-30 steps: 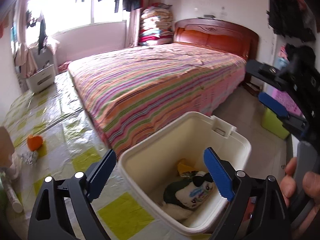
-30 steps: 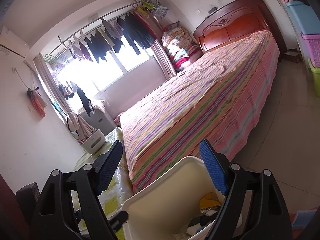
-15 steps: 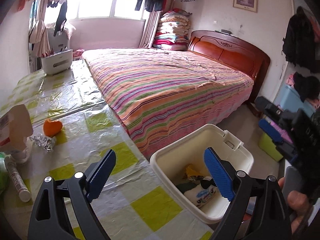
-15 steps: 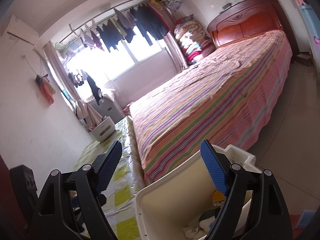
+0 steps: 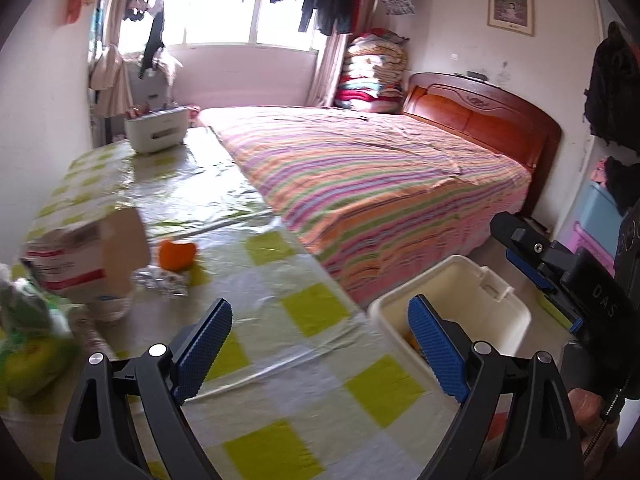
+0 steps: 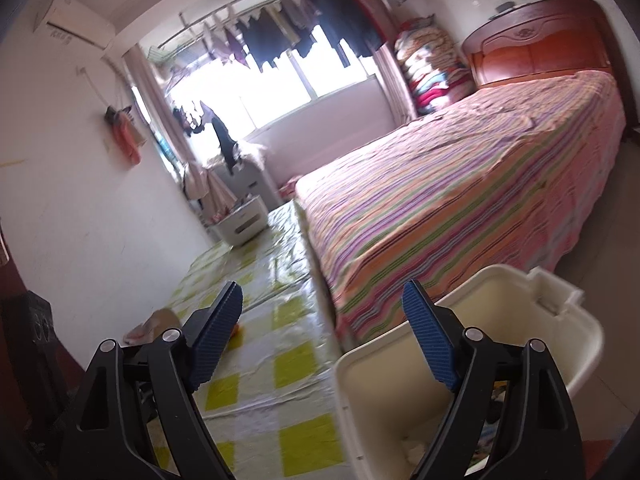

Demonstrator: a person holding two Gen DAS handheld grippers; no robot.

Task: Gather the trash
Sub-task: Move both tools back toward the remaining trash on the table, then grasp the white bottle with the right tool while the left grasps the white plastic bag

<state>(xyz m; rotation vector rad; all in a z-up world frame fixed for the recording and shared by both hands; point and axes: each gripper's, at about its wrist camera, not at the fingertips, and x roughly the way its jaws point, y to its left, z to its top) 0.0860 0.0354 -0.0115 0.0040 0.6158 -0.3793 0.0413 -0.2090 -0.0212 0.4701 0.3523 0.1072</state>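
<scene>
A cream plastic bin (image 5: 472,304) stands on the floor beside the table, with some trash inside; it also fills the lower right of the right wrist view (image 6: 520,332). On the checked table lie an orange peel (image 5: 177,254), crumpled foil (image 5: 162,280), a cardboard carton (image 5: 84,256) and a green wrapper (image 5: 28,344). My left gripper (image 5: 320,344) is open and empty over the table's near part. My right gripper (image 6: 322,336) is open and empty too, above the gap between table and bin; it also shows at the right of the left wrist view (image 5: 560,272).
A bed (image 5: 380,184) with a striped cover runs along the table's far side. A white storage box (image 5: 156,130) sits at the table's far end. A hand (image 5: 588,404) holds the right gripper's handle. Coloured tubs (image 5: 600,216) stand by the right wall.
Both views have swung left from the bin toward the table. The carton, peel and foil now sit closer in the left wrist view. Both grippers stay open.
</scene>
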